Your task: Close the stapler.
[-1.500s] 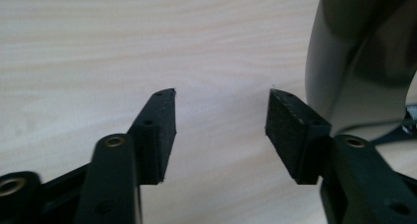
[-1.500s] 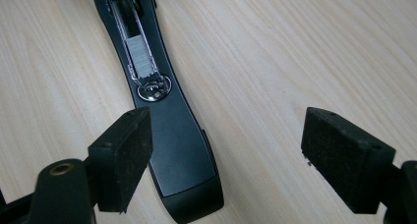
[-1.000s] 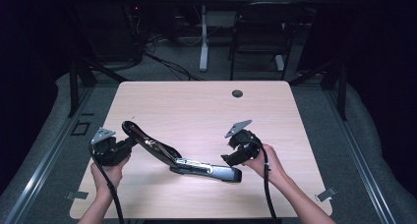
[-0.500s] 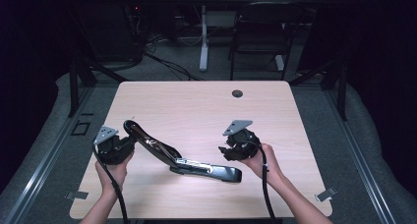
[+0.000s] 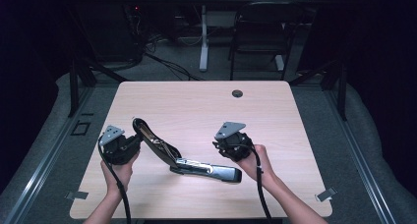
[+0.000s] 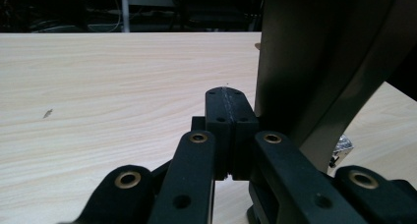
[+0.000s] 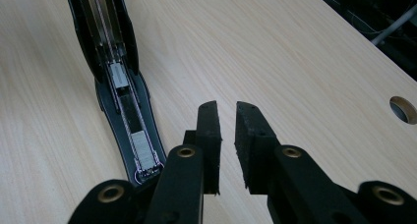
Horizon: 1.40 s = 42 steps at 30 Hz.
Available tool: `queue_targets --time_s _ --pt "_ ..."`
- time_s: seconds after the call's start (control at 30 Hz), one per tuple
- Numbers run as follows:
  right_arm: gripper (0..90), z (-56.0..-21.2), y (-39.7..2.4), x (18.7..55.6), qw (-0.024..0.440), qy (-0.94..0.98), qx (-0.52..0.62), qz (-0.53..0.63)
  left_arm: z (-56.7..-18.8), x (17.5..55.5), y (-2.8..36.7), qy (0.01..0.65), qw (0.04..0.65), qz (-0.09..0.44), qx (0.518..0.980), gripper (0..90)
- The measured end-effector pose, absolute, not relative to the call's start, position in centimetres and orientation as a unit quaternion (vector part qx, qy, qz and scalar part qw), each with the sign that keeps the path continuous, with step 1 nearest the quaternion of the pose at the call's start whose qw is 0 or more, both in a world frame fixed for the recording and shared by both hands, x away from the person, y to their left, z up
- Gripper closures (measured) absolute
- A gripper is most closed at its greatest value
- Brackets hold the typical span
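A black stapler (image 5: 206,169) lies open on the wooden table (image 5: 196,106). Its base is flat and its top arm (image 5: 152,140) is raised toward the left. My left gripper (image 5: 132,145) is beside the raised arm's end, and in the left gripper view its jaws (image 6: 227,94) are shut with nothing between them; the arm's dark cover (image 6: 314,62) stands close on the right. My right gripper (image 5: 220,148) hovers at the base's right end. Its jaws have just been closing, and the right gripper (image 7: 226,108) keeps a narrow empty gap. The staple channel (image 7: 123,96) runs along its left.
A round cable hole (image 5: 237,93) sits near the table's far edge, also seen as the hole (image 7: 404,108) in the right gripper view. A chair (image 5: 260,32) and a desk leg (image 5: 203,37) stand on the floor beyond the table.
The right gripper has shifted slightly left over the stapler's base end. The stapler and the left hand have barely moved.
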State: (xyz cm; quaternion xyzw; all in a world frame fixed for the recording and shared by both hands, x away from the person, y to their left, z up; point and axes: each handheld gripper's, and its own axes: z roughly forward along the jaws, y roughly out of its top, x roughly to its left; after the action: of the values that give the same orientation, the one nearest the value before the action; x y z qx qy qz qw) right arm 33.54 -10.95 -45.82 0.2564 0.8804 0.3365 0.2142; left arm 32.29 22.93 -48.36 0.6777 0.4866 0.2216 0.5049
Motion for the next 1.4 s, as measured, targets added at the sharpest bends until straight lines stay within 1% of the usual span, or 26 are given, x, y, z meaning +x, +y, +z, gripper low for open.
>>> queue_targets --time_s 0.1,0.17,0.43,0.67,0.83,1.1,1.4 --pt "86.1 -45.6 -10.7 33.5 0.209 0.88 0.254 0.342 -48.3 32.2 22.8 0.484 0.505 0.219 0.681 89.9" --pt "86.6 -45.6 -10.4 33.5 0.206 0.878 0.253 0.35 -48.3 32.2 22.7 0.483 0.505 0.219 0.681 89.9" --pt "86.8 -45.8 -9.2 33.6 0.195 0.881 0.246 0.354 -48.4 32.2 22.5 0.482 0.506 0.208 0.684 89.8" --pt "86.9 -45.6 -8.3 33.4 0.207 0.875 0.239 0.368 -48.6 32.1 22.0 0.478 0.5 0.209 0.691 88.9" --pt "86.9 -45.3 -7.9 33.4 0.203 0.873 0.24 0.373 -48.7 32.0 21.6 0.474 0.5 0.206 0.695 88.9" --pt "86.8 -45.2 -7.7 33.1 0.2 0.869 0.241 0.384 -48.9 32.2 19.9 0.453 0.496 0.202 0.713 88.9" --pt "86.9 -44.3 -7.0 32.3 0.197 0.864 0.229 0.402 -49.4 32.6 17.9 0.431 0.483 0.194 0.737 88.6"
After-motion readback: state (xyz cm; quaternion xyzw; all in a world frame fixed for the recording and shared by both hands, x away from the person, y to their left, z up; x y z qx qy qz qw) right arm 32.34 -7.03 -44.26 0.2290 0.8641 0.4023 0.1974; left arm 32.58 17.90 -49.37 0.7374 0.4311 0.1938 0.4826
